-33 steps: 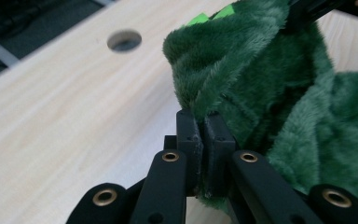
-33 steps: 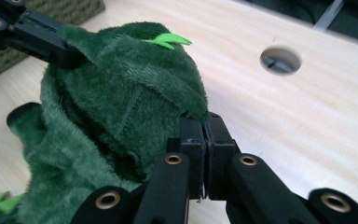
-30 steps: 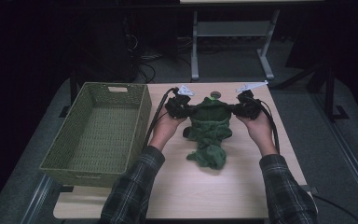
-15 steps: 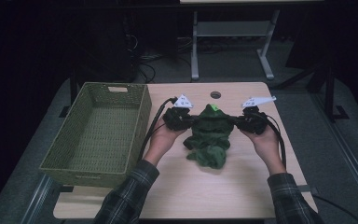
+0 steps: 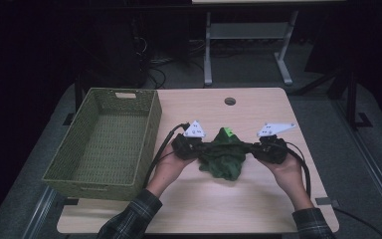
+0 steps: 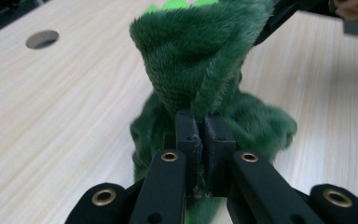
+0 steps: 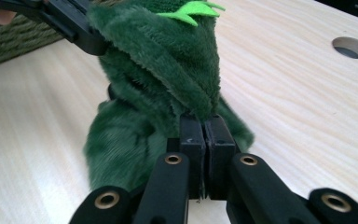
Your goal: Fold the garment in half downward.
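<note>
A woven green basket [image 5: 104,144] sits at the left edge of the wooden worktop [image 5: 258,199]. Just beside it, the left gripper [image 5: 199,148] has its jaws pinched tight on one edge of a dark green plush garment [image 5: 224,155], which is stretched across the middle of the worktop. The right gripper [image 5: 255,148] clamps the opposite edge, with the garment's lower part bunched on the wood.

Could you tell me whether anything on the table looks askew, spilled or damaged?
Nothing stands out. The green plush is bunched up, stretched between the left tool and right tool, its lower part on the table. The basket sits square.
</note>
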Demonstrator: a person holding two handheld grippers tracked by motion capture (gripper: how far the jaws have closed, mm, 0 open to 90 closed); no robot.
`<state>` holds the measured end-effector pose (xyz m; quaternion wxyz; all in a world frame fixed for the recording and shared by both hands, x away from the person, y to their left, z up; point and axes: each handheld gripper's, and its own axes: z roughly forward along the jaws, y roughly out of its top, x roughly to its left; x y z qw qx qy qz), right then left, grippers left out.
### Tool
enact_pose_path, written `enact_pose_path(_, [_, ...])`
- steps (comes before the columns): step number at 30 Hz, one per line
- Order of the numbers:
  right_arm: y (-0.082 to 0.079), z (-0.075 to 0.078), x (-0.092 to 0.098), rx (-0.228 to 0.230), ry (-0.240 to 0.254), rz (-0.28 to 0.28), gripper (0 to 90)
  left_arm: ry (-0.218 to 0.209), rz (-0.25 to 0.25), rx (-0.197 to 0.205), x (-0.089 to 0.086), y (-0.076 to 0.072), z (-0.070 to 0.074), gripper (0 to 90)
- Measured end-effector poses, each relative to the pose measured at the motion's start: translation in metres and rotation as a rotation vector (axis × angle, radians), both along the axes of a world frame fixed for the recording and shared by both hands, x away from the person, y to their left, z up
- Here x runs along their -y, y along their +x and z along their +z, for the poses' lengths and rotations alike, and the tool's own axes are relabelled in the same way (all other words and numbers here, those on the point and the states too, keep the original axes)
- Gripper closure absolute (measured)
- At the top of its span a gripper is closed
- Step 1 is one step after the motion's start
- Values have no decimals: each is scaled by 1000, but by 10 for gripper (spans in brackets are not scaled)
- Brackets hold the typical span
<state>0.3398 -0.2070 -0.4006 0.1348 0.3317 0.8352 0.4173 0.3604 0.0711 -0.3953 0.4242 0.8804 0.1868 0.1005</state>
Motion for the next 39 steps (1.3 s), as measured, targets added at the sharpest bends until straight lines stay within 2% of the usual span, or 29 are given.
enact_pose_path(3, [-9,-6,-2,-13,-7,18,879,10,-27,-3,-1,-11,-7,862])
enact_pose_path(7, [-19,-13,-7,-22,-42,39,878,30,-53,-17,-1,-20,-16,862])
enact_pose_path(10, [-28,-17,-11,-28,-37,59,878,46,-66,-27,-1,-24,-23,863])
enact_pose_path(13, [-37,-22,-15,-31,-66,75,878,59,-80,-39,0,-28,-31,862])
enact_pose_path(18, [-44,-31,-14,-53,-73,81,878,78,-92,-58,0,-32,-44,862])
enact_pose_path(26, [-47,-53,-13,-127,-109,95,877,135,-128,-78,6,-33,-58,864])
enact_pose_path(27, [-46,-55,-14,-139,-124,96,877,133,-127,-80,6,-33,-60,864])
enact_pose_path(29, [-45,-58,-15,-152,-123,97,876,133,-121,-84,7,-33,-62,865])
enact_pose_path(30, [-44,-59,-16,-154,-123,100,876,159,-134,-74,7,-32,-63,865])
enact_pose_path(32, [-44,-62,-18,-160,-133,104,874,146,-120,-90,9,-32,-68,864])
enact_pose_path(34, [-44,-63,-20,-162,-138,107,869,149,-126,-88,9,-32,-69,860])
enact_pose_path(36, [-44,-63,-20,-159,-137,106,848,150,-127,-91,10,-32,-68,840])
enact_pose_path(39, [-46,-60,-17,-155,-118,92,738,142,-134,-95,8,-33,-65,759])
